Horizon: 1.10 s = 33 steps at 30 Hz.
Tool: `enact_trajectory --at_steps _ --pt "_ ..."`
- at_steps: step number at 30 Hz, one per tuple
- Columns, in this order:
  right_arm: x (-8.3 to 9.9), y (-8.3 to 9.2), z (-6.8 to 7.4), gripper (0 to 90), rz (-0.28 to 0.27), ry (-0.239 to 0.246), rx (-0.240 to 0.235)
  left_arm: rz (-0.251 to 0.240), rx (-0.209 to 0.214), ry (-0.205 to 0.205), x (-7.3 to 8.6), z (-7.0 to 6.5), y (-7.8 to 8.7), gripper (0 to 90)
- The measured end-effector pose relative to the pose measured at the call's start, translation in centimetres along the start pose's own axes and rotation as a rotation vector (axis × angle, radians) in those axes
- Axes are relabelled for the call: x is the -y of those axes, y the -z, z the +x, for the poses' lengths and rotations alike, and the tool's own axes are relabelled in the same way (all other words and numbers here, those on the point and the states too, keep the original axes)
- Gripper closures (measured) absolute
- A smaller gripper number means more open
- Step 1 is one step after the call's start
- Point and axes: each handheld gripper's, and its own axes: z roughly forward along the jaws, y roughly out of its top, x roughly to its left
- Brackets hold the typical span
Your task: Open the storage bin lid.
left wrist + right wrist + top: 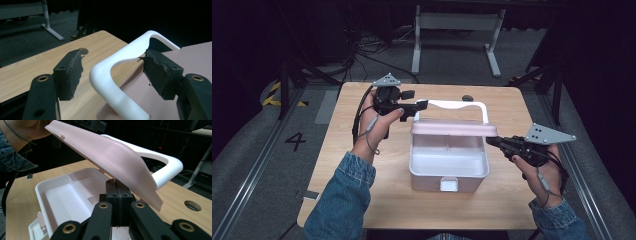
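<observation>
My left gripper [113, 75] stands spread around the white handle [110, 72], not touching it. My right gripper [116, 183], jaws pressed together, sits under the raised pink lid [110, 157] by the table's right edge [526, 150].

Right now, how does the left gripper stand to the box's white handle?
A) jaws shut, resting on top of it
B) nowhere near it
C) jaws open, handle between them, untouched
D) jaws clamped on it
C: in the left gripper view, the left gripper has its jaws spread wide, with the white handle passing between them, clear of both pads.
</observation>
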Motion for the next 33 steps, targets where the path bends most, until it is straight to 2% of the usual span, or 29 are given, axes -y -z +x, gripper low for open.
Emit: enact_trajectory --at_steps 3,9,13,16,20,26,33 --pt "0.0 0.0 -0.1 90.0 -0.001 0.0 -0.001 -0.011 -0.008 -0.04 0.1 -0.5 1.3 31.4" --pt "-0.1 0.0 -0.1 90.0 0.003 -0.001 0.002 -0.01 -0.014 -0.073 0.7 -1.4 3.2 31.0" --pt "-0.1 0.1 -0.1 90.0 0.003 -0.005 0.001 -0.023 -0.058 -0.069 1.2 -1.8 4.9 31.2" --pt "-0.1 0.1 -0.1 90.0 0.004 -0.005 0.002 -0.033 -0.054 -0.068 1.6 -2.3 6.0 31.1" --pt "-0.2 0.1 -0.1 90.0 0.004 -0.006 0.001 -0.025 -0.063 -0.089 2.4 -3.1 7.3 30.9" --pt "-0.3 0.1 -0.3 90.0 -0.005 -0.008 0.005 -0.003 -0.076 -0.111 3.7 -3.7 7.8 30.7" --pt "-0.5 0.1 -0.6 90.0 -0.015 -0.003 0.031 0.025 -0.06 -0.136 5.0 -3.8 7.0 30.6"
